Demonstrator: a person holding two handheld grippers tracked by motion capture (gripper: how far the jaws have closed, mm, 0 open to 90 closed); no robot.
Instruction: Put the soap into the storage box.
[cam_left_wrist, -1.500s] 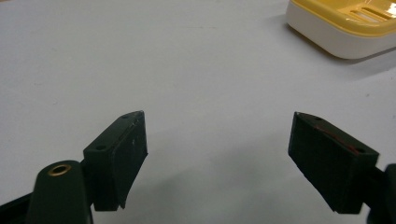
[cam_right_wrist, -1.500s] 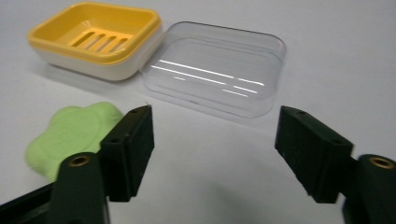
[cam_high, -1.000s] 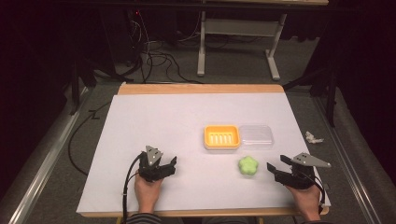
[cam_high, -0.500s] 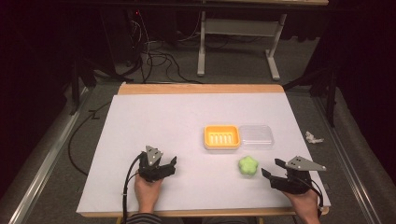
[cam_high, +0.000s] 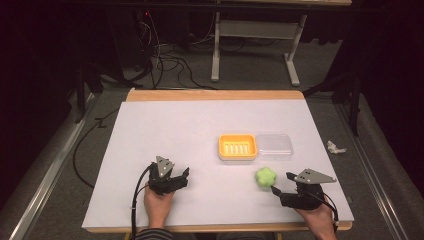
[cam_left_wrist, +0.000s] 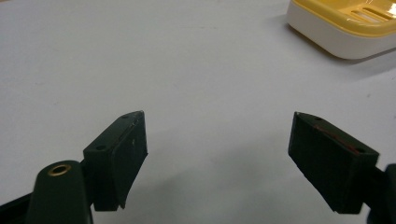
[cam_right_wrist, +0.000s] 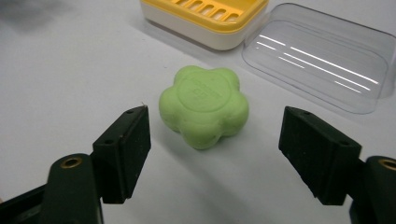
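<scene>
A green flower-shaped soap (cam_high: 266, 177) (cam_right_wrist: 204, 105) lies on the white table, in front of a yellow soap dish (cam_high: 237, 146) (cam_right_wrist: 205, 17). A clear plastic lid (cam_high: 273, 145) (cam_right_wrist: 317, 56) lies right of the dish, touching it. My right gripper (cam_high: 281, 182) (cam_right_wrist: 215, 154) is open just right of the soap; the soap sits a little beyond its spread jaws, untouched. At the front left, my left gripper (cam_high: 186, 175) (cam_left_wrist: 217, 158) rests open on bare table, with a corner of the dish (cam_left_wrist: 343, 25) at the upper right of its view.
The white sheet (cam_high: 170, 130) covers a wooden table with its far edge (cam_high: 215, 95) showing. A crumpled scrap (cam_high: 335, 147) lies on the floor off the right side. Cables and a desk frame (cam_high: 252, 30) stand behind the table.
My right gripper has slid left and forward toward the green soap, closing most of the gap. The left gripper has stayed put.
</scene>
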